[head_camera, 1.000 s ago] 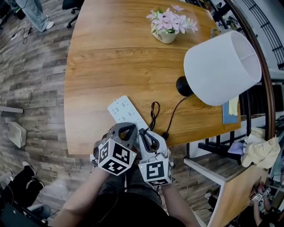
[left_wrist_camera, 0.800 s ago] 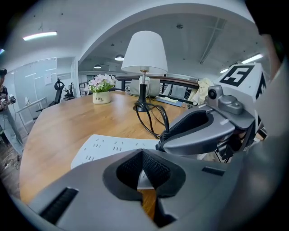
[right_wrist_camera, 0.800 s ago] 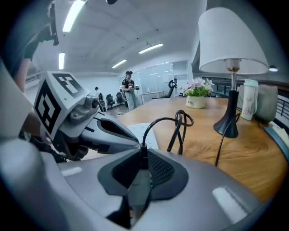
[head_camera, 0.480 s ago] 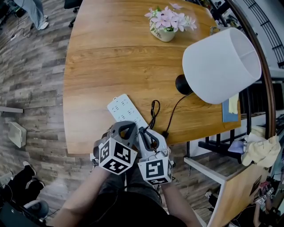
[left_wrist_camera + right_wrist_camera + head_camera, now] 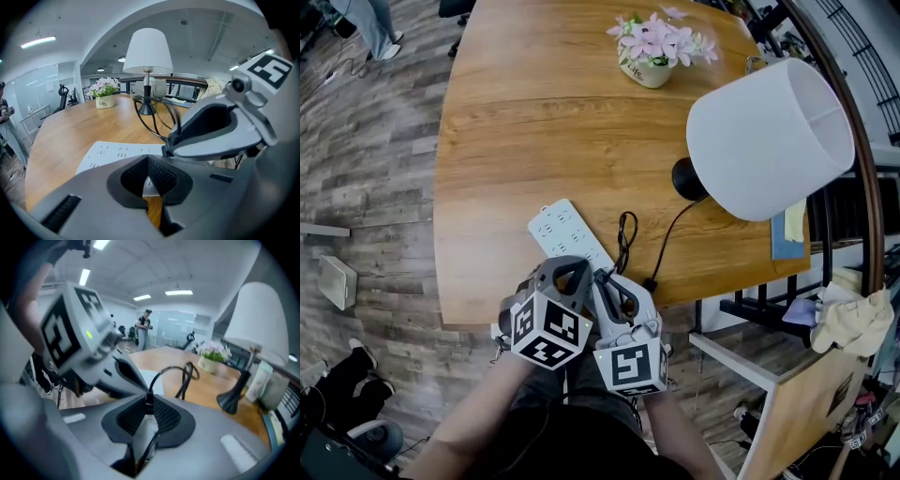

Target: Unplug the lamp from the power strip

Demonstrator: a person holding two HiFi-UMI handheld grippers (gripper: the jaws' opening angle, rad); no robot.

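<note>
A white power strip point(image 5: 565, 237) lies near the front edge of the wooden table point(image 5: 525, 122). The lamp point(image 5: 769, 141), with a white shade and black base, stands at the right, and its black cord point(image 5: 625, 234) loops back toward the strip. My left gripper point(image 5: 569, 272) is shut on the near end of the power strip point(image 5: 117, 152). Right beside it, my right gripper point(image 5: 605, 281) is shut on the lamp's black plug point(image 5: 149, 399), with the cord point(image 5: 171, 373) rising out of the pads. The plug's prongs are hidden.
A pot of pink flowers point(image 5: 652, 56) stands at the far side of the table. Blue and yellow papers point(image 5: 789, 230) lie under the lamp shade. A shelf with a crumpled cloth point(image 5: 853, 314) is off the table's right edge. A person point(image 5: 146, 329) stands far off.
</note>
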